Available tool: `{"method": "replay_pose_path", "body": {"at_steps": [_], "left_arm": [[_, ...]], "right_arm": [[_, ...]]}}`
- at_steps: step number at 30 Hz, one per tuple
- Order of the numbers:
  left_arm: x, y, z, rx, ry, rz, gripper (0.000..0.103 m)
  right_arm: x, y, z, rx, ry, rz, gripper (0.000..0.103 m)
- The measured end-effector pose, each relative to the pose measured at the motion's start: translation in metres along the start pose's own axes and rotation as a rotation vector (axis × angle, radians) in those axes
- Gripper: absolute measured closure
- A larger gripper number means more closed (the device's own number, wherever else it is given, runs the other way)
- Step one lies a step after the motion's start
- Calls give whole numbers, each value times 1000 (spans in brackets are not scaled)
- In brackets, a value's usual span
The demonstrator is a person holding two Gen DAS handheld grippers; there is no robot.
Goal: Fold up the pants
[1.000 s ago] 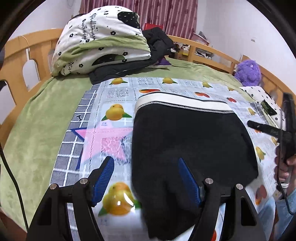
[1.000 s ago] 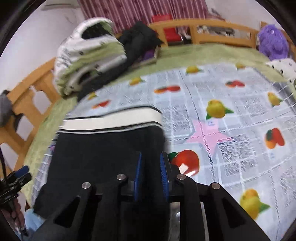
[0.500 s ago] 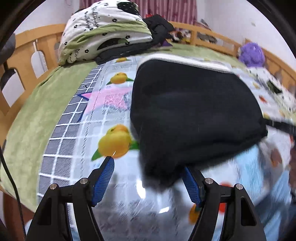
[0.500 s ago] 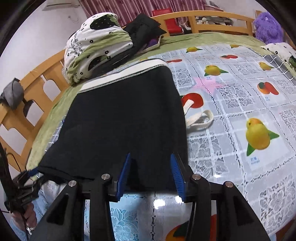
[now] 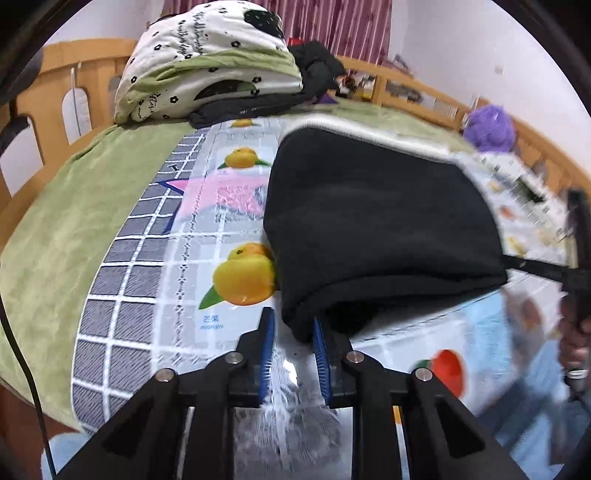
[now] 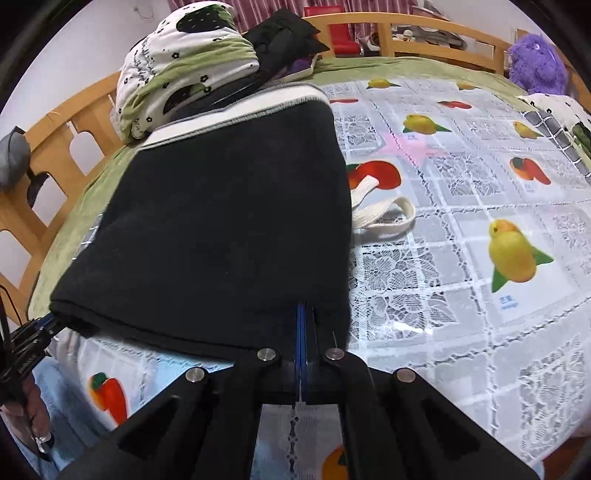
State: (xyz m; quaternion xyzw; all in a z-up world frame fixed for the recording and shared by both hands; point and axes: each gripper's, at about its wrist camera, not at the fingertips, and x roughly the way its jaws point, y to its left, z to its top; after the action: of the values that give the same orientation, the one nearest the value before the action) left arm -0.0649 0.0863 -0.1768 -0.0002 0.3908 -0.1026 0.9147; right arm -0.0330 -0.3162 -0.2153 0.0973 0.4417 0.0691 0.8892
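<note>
Black pants (image 5: 376,225) with a white waistband (image 6: 240,110) lie folded on the fruit-print tablecloth (image 5: 207,236). The folded near edge faces me. My left gripper (image 5: 291,328) has its blue fingers partly closed around the near left corner of the pants, with a gap still between them. My right gripper (image 6: 304,314) is shut on the near right corner of the pants (image 6: 229,229). The right gripper also shows at the far right of the left wrist view (image 5: 517,264), at the pants' edge. A white drawstring loop (image 6: 384,214) sticks out from the right side.
A folded white and green quilt (image 5: 210,62) and dark clothes (image 6: 284,40) are piled at the head of the bed. A purple plush toy (image 6: 535,62) sits by the wooden rail (image 6: 406,33). Green blanket (image 5: 74,206) lies left of the tablecloth.
Both grippers pulled back to the near edge of the pants. The right gripper opened, then shut on the near right corner. The left gripper's fingers narrowed around the near left corner.
</note>
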Motion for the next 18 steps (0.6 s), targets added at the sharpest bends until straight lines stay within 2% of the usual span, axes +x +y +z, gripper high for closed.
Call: {"method": "replay_pose_path", "body": {"at_steps": [3,5,6,7,8,9,11,13,14,16,18], "left_arm": [[-16,4,16,-40,-46,5,78],[-16,-2,36,-43,-77,4,78],[-13,-8,50,-44,-93,-2,76],[-9,-13,60,-43,-103,-16,72],[-2,-17,69,-39,-104,-28,59],[8,-21,75,-38,-102,-33,53],[34,-25,73,-43,-61,-19,53],[68,-24,58,-42,40,-3,53],[77,-24,49,-39,62,2,52],[74,-21,36,-38,30,-15,51],[71,-20,41,-36,66,-34,51]], "right_arm": [[-24,-1,8,9,-63,24,94],[-34,4,17,-9,-112,35,83],[-35,8,19,-18,-128,39,81],[-34,12,23,-31,-144,43,79],[-32,16,25,-41,-149,46,76],[-27,19,26,-53,-158,47,75],[-11,22,23,-68,-155,31,73],[18,19,13,-74,-70,-12,73],[24,17,9,-78,-67,-22,73],[22,20,3,-103,-84,-33,73],[19,22,8,-133,-45,-38,73]]}}
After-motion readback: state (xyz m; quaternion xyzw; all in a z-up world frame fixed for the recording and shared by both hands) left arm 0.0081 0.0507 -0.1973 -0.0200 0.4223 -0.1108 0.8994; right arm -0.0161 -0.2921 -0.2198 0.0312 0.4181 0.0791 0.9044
